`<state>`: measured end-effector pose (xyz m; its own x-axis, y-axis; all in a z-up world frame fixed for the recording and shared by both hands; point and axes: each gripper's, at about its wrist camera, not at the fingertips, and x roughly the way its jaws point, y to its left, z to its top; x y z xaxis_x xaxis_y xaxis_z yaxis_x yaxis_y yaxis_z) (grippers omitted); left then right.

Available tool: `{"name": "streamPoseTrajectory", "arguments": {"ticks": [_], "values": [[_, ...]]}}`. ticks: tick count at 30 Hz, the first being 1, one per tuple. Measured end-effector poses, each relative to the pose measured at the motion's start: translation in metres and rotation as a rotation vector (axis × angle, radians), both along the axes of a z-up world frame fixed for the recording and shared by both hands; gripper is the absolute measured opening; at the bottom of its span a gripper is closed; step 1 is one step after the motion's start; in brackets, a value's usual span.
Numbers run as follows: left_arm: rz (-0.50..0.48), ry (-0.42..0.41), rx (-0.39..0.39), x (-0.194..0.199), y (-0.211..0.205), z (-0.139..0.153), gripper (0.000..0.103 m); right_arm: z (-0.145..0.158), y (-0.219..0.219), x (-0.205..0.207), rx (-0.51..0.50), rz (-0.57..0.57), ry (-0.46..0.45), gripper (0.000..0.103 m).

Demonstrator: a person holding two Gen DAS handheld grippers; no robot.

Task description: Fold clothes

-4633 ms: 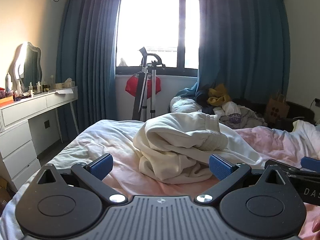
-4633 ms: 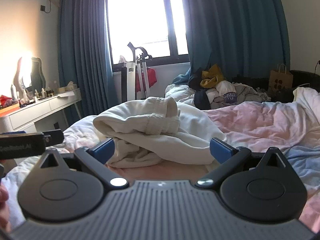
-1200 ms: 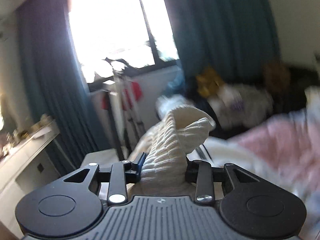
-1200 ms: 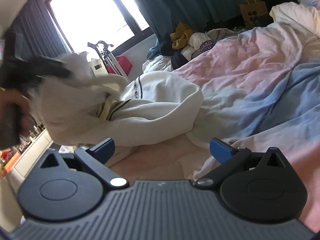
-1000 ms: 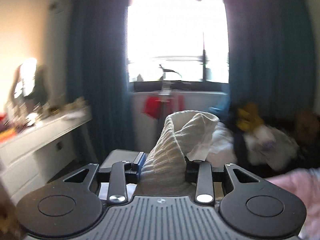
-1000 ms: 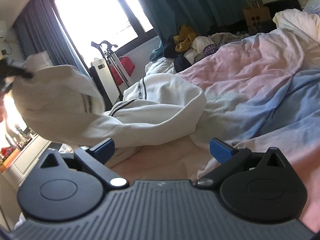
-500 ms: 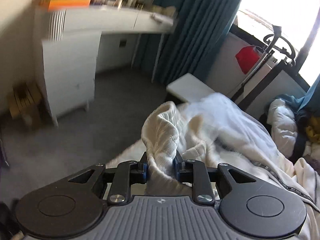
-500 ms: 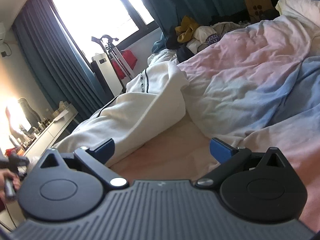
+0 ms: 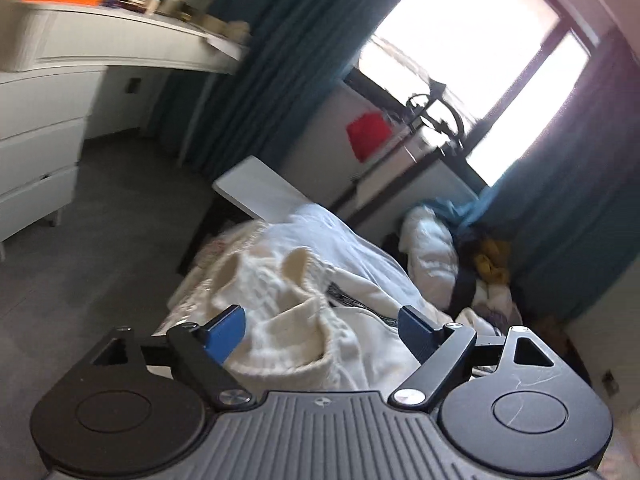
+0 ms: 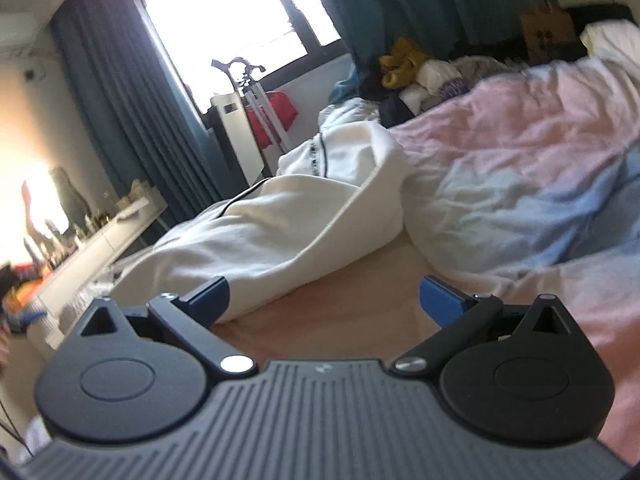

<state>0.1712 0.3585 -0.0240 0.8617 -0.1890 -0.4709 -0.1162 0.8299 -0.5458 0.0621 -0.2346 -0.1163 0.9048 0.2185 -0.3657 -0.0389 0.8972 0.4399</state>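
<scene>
Bed (image 10: 520, 168): cream garment (image 10: 280, 224) lies stretched along its left edge, ribbed cuff (image 9: 280, 312) bunched at the near end. Left claw (image 9: 320, 326) spread, empty, over that cuff; right claw (image 10: 324, 296) spread beside the body. Flatten fabric before you fold.

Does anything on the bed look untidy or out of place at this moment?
Yes. The cream garment lies stretched and wrinkled, not folded, and its ribbed knit end is bunched near the bed's edge.

Both views lit by blown-out window (image 9: 472, 68); motion blur throughout, fisheye bending at edges, dresser (image 9: 48, 92) smeared.
</scene>
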Motion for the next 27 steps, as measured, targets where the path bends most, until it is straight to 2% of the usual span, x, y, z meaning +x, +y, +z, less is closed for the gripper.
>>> {"name": "streamPoseTrajectory", "arguments": {"ticks": [4,10,14,15,16,19,20,23,27], "values": [[-0.095,0.033,0.010,0.064,-0.010,-0.014,0.085,-0.001,0.012,0.003,-0.041,0.032,-0.011,0.103],[-0.060,0.147,-0.036,0.143,-0.007,-0.045,0.082,-0.009,0.028,0.020,-0.095,0.044,0.019,0.103],[-0.125,0.258,-0.104,0.184,0.006,-0.057,0.079,-0.018,0.035,0.034,-0.110,0.059,0.057,0.103],[-0.121,0.268,-0.118,0.190,0.009,-0.059,0.067,-0.020,0.036,0.037,-0.108,0.063,0.064,0.103],[-0.118,0.279,-0.132,0.196,0.013,-0.060,0.061,-0.021,0.038,0.039,-0.106,0.067,0.068,0.103],[-0.151,0.299,-0.133,0.210,0.002,-0.060,0.035,-0.025,0.040,0.044,-0.109,0.073,0.069,0.103],[-0.165,0.306,-0.131,0.214,-0.003,-0.060,0.020,-0.026,0.041,0.045,-0.110,0.074,0.069,0.103],[-0.174,0.260,-0.050,0.205,-0.016,-0.046,0.014,-0.025,0.040,0.044,-0.102,0.072,0.061,0.103],[-0.221,0.149,0.016,0.151,-0.031,0.000,0.010,-0.016,0.043,0.037,-0.126,0.071,0.017,0.103]]}}
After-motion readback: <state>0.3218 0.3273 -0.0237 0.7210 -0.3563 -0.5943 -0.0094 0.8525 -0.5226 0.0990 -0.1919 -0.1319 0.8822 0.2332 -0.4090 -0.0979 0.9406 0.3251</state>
